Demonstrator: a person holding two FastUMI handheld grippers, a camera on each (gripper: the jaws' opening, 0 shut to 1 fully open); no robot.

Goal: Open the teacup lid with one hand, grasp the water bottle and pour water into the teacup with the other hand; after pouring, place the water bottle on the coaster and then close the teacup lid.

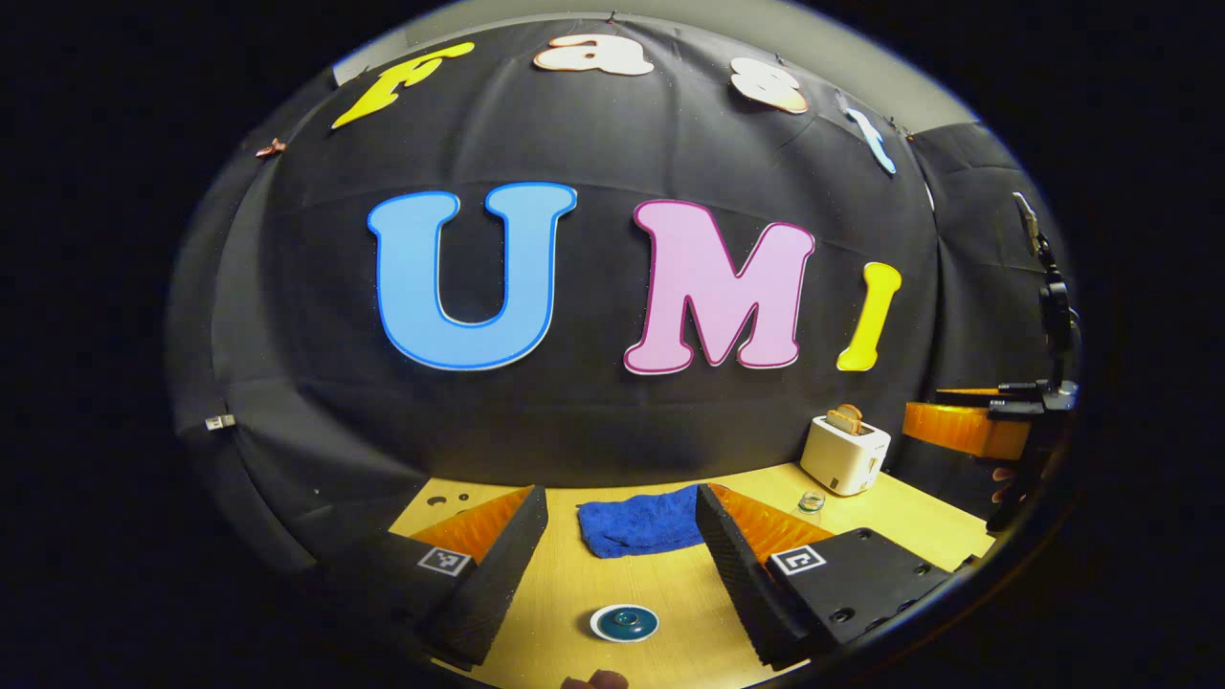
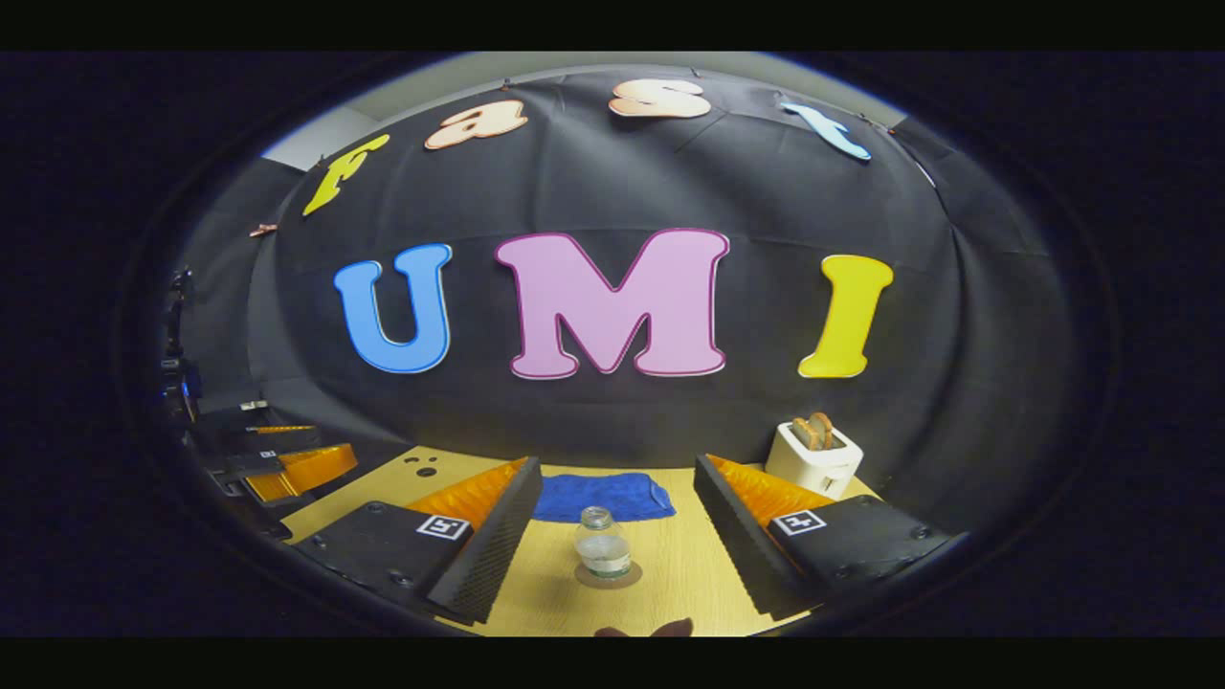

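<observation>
In the left gripper view, the left claw (image 1: 622, 565) hangs over the wooden table (image 1: 670, 593) with its jaws spread wide and nothing between them. The teacup lid (image 1: 624, 623) lies on the table between the two fingers, touching neither. Beyond it sits a blue cloth (image 1: 639, 522). Farther right, a small glass bottle (image 1: 812, 501) stands just beside a white toaster (image 1: 844, 455) with toast in its slots. At the right edge the other claw (image 1: 967, 421) is in sight.
</observation>
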